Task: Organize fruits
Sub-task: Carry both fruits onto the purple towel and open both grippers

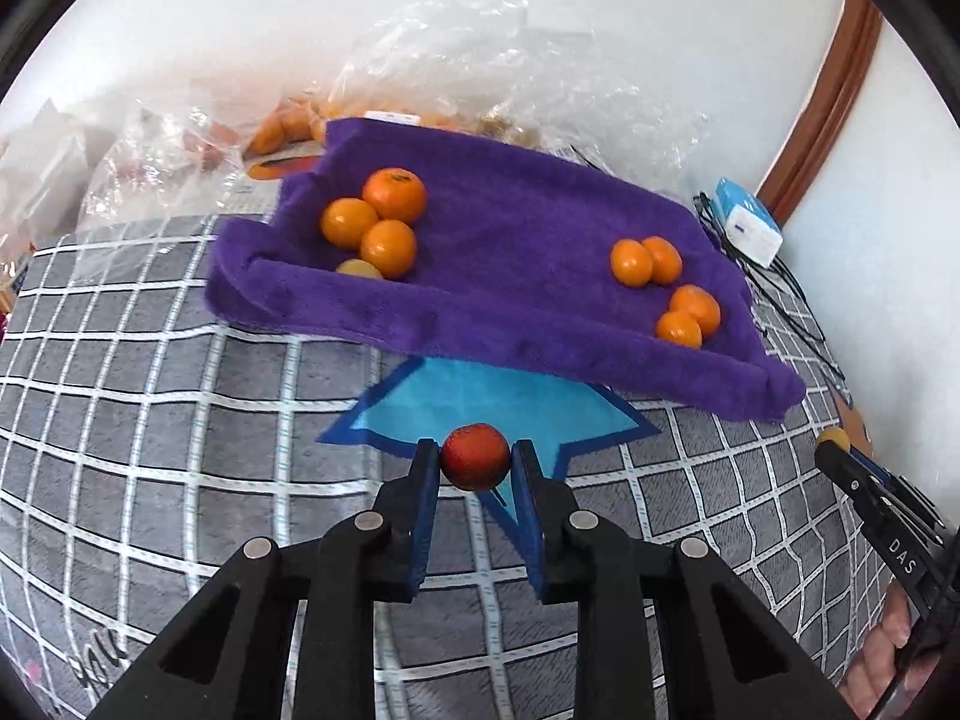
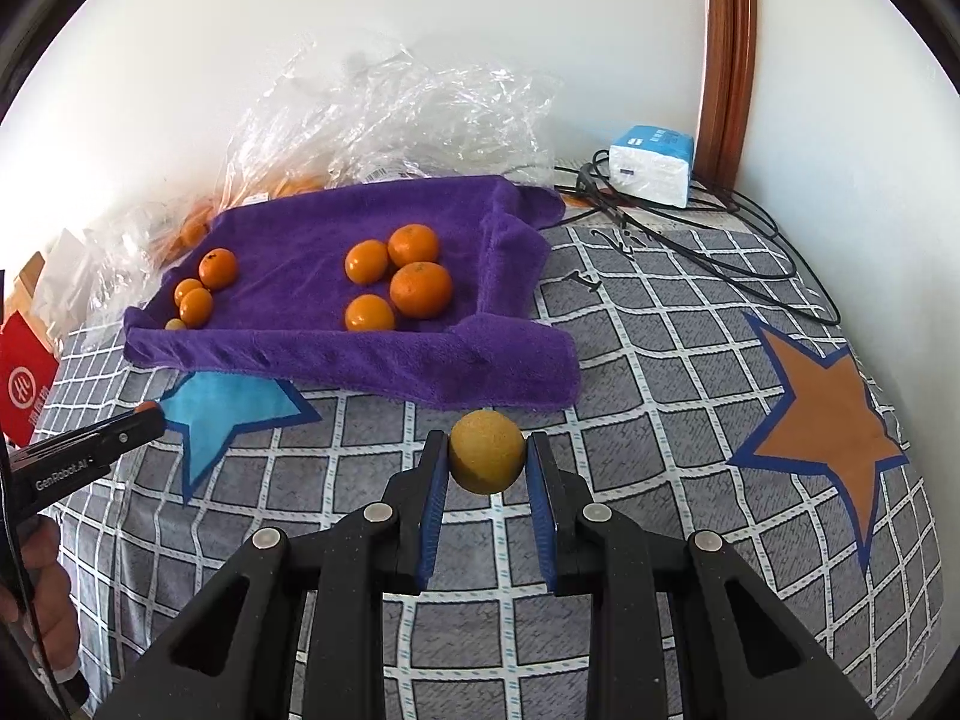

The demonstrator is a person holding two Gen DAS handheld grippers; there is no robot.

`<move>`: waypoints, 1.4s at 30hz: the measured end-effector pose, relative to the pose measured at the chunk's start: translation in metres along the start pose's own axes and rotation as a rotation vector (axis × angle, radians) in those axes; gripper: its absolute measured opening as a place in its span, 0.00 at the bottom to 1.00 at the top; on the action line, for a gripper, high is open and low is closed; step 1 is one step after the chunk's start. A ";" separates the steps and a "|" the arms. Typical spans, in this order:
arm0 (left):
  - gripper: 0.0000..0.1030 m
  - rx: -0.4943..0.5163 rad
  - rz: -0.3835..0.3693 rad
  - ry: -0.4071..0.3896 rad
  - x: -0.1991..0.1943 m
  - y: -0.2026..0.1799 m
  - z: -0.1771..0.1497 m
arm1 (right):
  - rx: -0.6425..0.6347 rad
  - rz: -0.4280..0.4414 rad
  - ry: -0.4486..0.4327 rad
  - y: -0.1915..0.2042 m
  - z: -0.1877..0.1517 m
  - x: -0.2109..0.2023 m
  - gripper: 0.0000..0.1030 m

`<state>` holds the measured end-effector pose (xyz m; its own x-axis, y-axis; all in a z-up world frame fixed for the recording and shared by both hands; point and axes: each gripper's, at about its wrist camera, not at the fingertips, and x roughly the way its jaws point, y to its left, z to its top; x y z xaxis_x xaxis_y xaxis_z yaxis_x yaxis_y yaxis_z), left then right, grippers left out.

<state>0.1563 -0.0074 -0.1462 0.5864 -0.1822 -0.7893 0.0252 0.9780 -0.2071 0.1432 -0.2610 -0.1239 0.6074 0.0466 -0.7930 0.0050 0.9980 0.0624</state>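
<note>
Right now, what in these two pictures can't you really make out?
- Fruit in the plastic bags: both views, crinkled film blurs it.
- Pale fruit on the purple towel: left view, a towel fold covers its lower half.
- Left gripper: right view, fingertips too small to tell its load.
- Red box: cut off by the frame edge.

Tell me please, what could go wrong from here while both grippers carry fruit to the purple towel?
1. The left gripper pinches the red fruit only at its fingertips; the round fruit might slip out and roll over the checked blanket.
2. The right gripper holds the yellow fruit the same shallow way.
3. The purple towel has only a soft folded edge; a dropped fruit may knock the oranges or roll off.
</note>
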 end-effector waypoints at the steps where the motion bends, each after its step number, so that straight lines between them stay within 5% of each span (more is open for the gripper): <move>1: 0.23 -0.007 0.006 -0.007 -0.003 0.005 0.002 | 0.003 0.005 -0.002 0.002 0.002 0.000 0.25; 11: 0.23 -0.092 0.034 -0.057 -0.021 0.051 0.020 | -0.015 0.009 -0.023 0.020 0.021 -0.002 0.25; 22: 0.23 -0.096 0.002 -0.083 -0.014 0.055 0.051 | -0.048 0.010 -0.046 0.031 0.052 0.011 0.25; 35: 0.23 -0.099 0.004 -0.066 0.020 0.065 0.087 | -0.113 0.126 0.016 0.070 0.091 0.090 0.25; 42: 0.23 -0.102 -0.020 -0.055 0.036 0.069 0.095 | -0.162 0.121 0.070 0.082 0.088 0.117 0.25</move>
<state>0.2563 0.0628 -0.1335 0.6300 -0.1928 -0.7523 -0.0437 0.9584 -0.2821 0.2848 -0.1776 -0.1584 0.5388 0.1632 -0.8264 -0.1957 0.9785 0.0657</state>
